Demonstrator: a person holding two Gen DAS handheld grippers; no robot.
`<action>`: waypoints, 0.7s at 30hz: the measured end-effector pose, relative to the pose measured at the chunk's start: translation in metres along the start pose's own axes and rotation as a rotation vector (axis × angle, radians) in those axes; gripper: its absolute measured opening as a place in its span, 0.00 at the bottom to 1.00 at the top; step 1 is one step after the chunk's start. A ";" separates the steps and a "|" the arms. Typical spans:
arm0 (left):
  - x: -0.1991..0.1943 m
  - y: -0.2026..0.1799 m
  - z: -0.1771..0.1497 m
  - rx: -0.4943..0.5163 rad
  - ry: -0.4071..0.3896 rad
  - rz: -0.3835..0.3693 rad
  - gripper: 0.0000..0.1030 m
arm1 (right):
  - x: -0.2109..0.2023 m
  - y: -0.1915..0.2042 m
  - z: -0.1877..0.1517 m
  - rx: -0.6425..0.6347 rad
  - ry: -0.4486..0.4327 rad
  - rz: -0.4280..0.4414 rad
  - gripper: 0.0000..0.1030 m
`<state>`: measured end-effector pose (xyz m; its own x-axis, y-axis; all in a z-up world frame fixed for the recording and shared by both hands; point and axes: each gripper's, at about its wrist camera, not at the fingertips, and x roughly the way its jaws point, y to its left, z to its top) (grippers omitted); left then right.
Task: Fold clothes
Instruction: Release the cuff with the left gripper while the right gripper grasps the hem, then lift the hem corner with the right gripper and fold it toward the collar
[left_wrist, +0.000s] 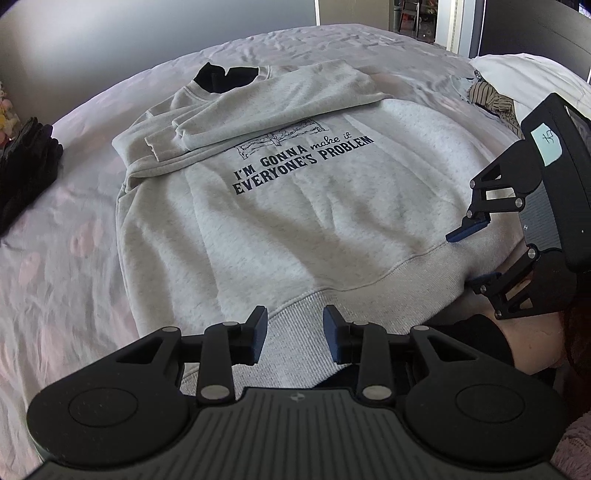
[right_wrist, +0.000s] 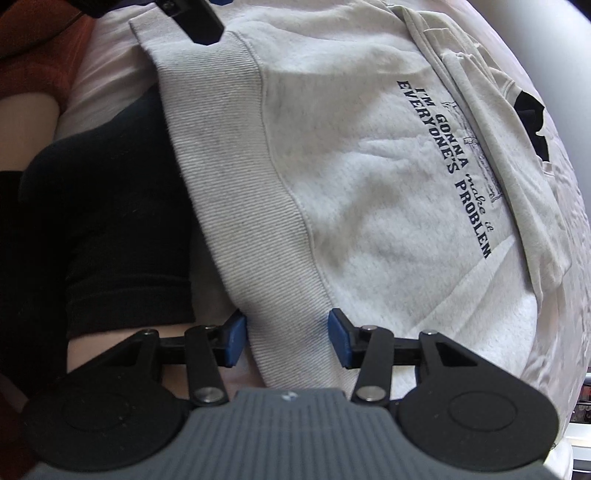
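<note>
- A light grey sweatshirt (left_wrist: 295, 206) lies flat on a bed with a pale sheet (left_wrist: 66, 258), filling the centre of the left wrist view. Dark lettering (left_wrist: 303, 164) across the chest reads "I'M GONNA make it EVERYONE'S PROBLEM".
- Both sleeves (left_wrist: 266, 99) are folded across the upper chest, just below the collar at the upper middle of the frame.
- The ribbed hem (left_wrist: 295, 325) runs along the bottom of that view.
- The left gripper (left_wrist: 294, 338) sits at the bottom centre, its blue-padded jaws partly apart on either side of the hem band. The pads do not press the cloth.
- The right gripper (right_wrist: 283, 341) is at the bottom centre of its own view, and at the right edge of the left view. Its jaws are partly apart, straddling the hem near the sweatshirt's corner, not clamped on it.
- A pile of black clothing (left_wrist: 26, 166) rests on the sheet at the left edge.
- A white pillow (left_wrist: 528, 81) and a striped garment (left_wrist: 487, 98) lie at the upper right.
- The person's black-clad leg (right_wrist: 110, 206) fills the left of the right wrist view.
</note>
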<state>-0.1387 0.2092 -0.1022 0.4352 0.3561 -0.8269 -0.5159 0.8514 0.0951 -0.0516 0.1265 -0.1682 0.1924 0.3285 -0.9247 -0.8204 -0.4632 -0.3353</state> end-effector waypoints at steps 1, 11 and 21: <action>0.000 0.001 -0.001 -0.005 -0.001 -0.001 0.38 | 0.002 0.000 0.002 0.002 -0.001 -0.011 0.37; 0.003 0.012 -0.002 -0.039 -0.003 0.005 0.38 | -0.021 -0.036 0.013 0.094 -0.080 -0.050 0.12; 0.001 0.022 0.006 -0.055 -0.042 0.016 0.47 | -0.008 -0.100 0.053 0.216 -0.139 -0.094 0.12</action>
<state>-0.1456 0.2307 -0.0976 0.4567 0.3858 -0.8016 -0.5623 0.8234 0.0760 0.0000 0.2136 -0.1181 0.2097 0.4789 -0.8524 -0.9012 -0.2435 -0.3585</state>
